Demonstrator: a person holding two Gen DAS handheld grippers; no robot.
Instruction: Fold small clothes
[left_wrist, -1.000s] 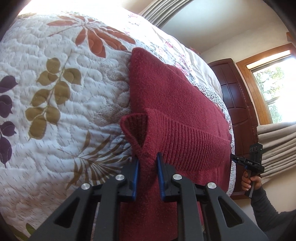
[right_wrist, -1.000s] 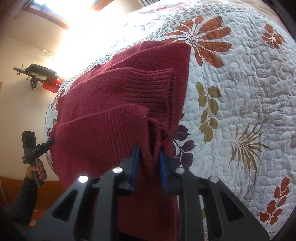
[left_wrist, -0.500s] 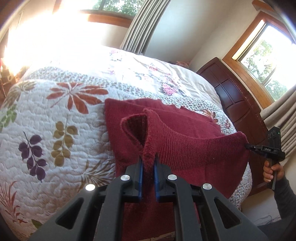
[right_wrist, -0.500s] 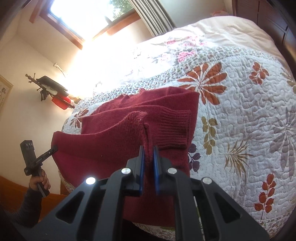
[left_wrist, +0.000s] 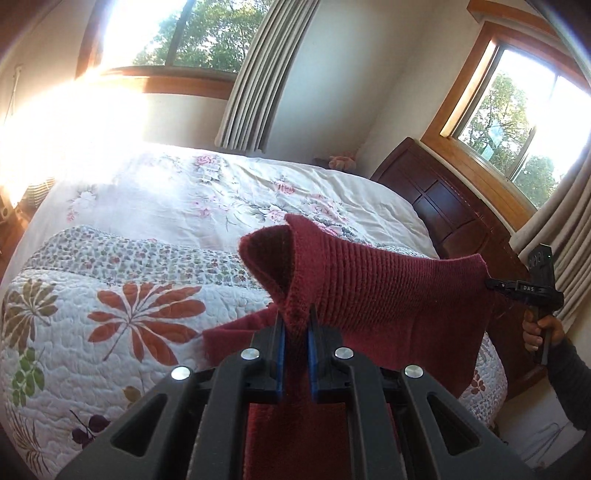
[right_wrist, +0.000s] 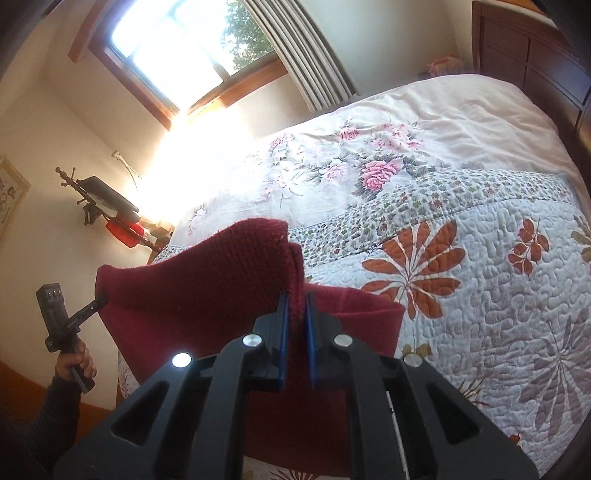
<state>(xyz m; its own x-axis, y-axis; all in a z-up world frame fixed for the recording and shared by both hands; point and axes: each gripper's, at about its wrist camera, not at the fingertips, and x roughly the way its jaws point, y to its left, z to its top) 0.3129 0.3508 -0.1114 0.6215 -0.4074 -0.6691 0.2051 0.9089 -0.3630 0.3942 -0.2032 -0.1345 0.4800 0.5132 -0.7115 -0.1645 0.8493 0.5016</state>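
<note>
A dark red knitted sweater (left_wrist: 388, 295) hangs stretched between both grippers above the bed. My left gripper (left_wrist: 295, 325) is shut on one corner of its ribbed edge. My right gripper (right_wrist: 295, 310) is shut on the opposite corner of the same sweater (right_wrist: 207, 288). Each wrist view shows the other gripper far off, held in a hand: the right one (left_wrist: 496, 284) at the right edge, the left one (right_wrist: 99, 301) at the left edge. The lower part of the sweater droops onto the quilt below the fingers.
The bed carries a white quilt (left_wrist: 92, 332) with orange and olive leaf prints and a floral sheet (right_wrist: 369, 158) beyond. A dark wooden headboard (left_wrist: 450, 206) stands at the far end. Windows with curtains (left_wrist: 251, 74) line the walls. A wall rack (right_wrist: 103, 199) hangs at left.
Both grippers have risen and tilted up, lifting the sweater's edge off the quilt. The room and windows have come into view. Both stay shut on the sweater.
</note>
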